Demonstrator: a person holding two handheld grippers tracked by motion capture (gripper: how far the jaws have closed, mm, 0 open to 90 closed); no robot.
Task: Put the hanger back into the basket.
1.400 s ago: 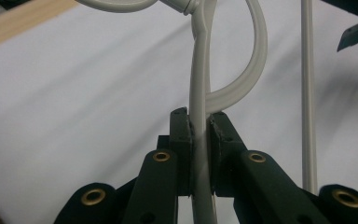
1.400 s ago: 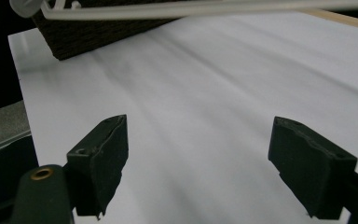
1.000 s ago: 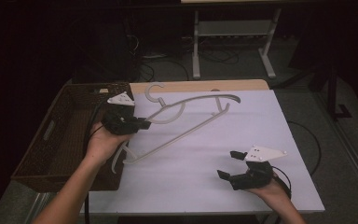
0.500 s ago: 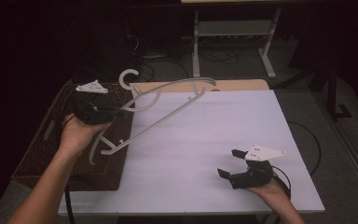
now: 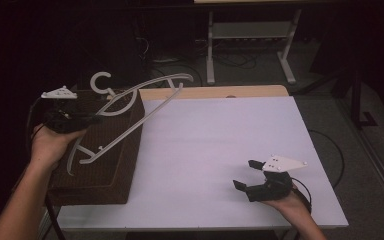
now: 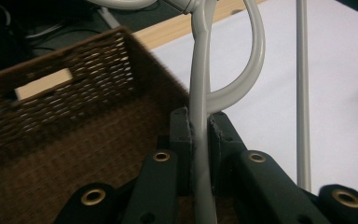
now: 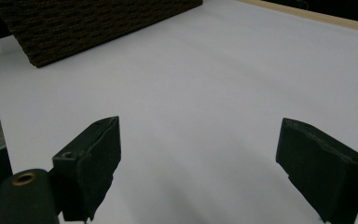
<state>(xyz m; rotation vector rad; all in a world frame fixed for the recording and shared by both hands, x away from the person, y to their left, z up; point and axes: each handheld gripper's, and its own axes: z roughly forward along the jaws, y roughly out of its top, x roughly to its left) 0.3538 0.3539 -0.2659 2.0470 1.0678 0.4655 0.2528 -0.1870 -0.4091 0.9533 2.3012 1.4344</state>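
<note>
The basket's (image 5: pixel 100 165) inside was too dark to make out in the high view. The left gripper (image 6: pixel 199 126) clamped the hanger's (image 5: pixel 130 107) arm above the basket, its hook cut off in the left gripper view. The right gripper (image 5: pixel 247 175) rested on the table (image 5: pixel 220 135), jaws apart and holding nothing.

The high view looks down on the table (image 5: pixel 215 150) from the person's side; both gripper views skim close over it, sharing the basket (image 7: pixel 98 23).

One grey clothes hanger (image 5: pixel 130 112), one brown wicker basket (image 5: pixel 100 170), one white table (image 5: pixel 220 150), two black grippers, left (image 5: pixel 87 120) and right (image 5: pixel 245 175).
</note>
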